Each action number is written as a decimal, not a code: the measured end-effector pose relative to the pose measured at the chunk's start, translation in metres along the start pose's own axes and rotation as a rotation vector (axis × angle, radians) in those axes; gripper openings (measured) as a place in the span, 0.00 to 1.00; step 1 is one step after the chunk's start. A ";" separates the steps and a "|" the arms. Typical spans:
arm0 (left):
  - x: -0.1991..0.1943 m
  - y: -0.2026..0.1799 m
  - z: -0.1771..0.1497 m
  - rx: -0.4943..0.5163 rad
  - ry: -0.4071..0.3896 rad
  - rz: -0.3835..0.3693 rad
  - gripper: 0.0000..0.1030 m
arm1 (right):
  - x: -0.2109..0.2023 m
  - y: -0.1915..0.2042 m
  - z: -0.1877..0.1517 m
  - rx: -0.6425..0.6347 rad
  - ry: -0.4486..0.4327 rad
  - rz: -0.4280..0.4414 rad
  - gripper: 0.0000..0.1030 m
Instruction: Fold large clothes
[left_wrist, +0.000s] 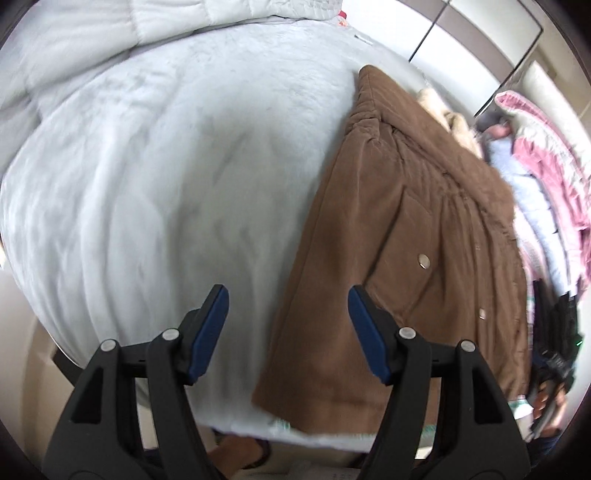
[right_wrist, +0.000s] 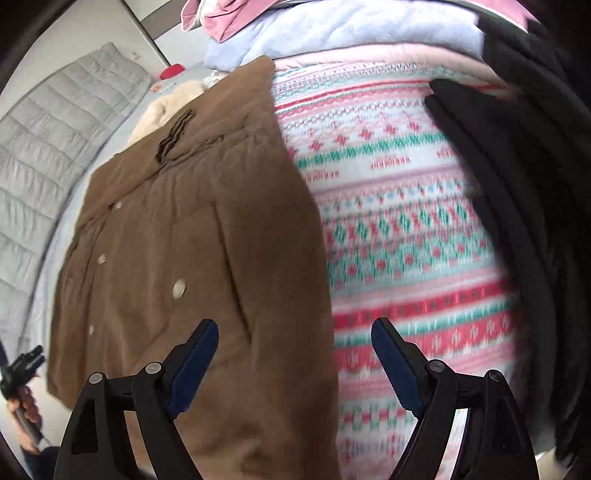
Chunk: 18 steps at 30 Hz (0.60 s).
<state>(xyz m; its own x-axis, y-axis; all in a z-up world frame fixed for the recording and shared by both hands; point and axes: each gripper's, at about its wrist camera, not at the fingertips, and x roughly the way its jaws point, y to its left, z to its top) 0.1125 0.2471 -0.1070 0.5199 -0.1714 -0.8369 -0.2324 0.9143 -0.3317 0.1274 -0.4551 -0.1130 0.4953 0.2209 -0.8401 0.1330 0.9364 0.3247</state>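
Brown coat (left_wrist: 417, 236) lying on a pale grey bedspread (left_wrist: 166, 166), already doubled lengthwise into a long narrow panel with snap studs showing on its upper face. In the left wrist view the coat's long axis runs from its hem at 6 o'clock to its collar end at 12 o'clock, and the whole panel sits toward 2 o'clock of the left gripper (left_wrist: 288, 332). That gripper's jaws stand apart with nothing between them; below the gap lie bare bedspread and the coat's left edge, and its right-hand finger overlaps that edge near the hem.

In the right wrist view the same coat (right_wrist: 192, 236) fills the field from 9 to 12 o'clock of the right gripper (right_wrist: 295, 363). Its jaws are likewise apart and empty; the coat's right edge runs down through the gap, with a patterned pink-and-green blanket (right_wrist: 399, 229) on the far side and a dark garment (right_wrist: 517, 184) at 2 o'clock. A cream fur trim (right_wrist: 166, 107) shows at the collar end.

Judgement: the two grippers bracket the hem end, one at each long edge, about equally near. The next fold probably carries the hem toward the collar, along the long axis; whether either pad touches cloth cannot be told.
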 end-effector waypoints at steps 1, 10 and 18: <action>-0.001 0.003 -0.005 -0.016 0.004 -0.012 0.66 | -0.001 -0.001 -0.005 0.011 0.016 0.027 0.83; -0.008 -0.003 -0.040 -0.036 -0.041 0.018 0.65 | -0.009 -0.017 -0.057 0.057 0.053 0.067 0.59; 0.008 -0.026 -0.050 0.055 -0.032 0.102 0.65 | -0.010 -0.017 -0.072 0.037 0.030 0.046 0.53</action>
<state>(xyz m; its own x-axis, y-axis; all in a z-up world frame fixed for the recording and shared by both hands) 0.0819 0.2035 -0.1267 0.5220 -0.0653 -0.8504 -0.2409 0.9452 -0.2205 0.0586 -0.4535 -0.1410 0.4757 0.2724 -0.8364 0.1428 0.9143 0.3790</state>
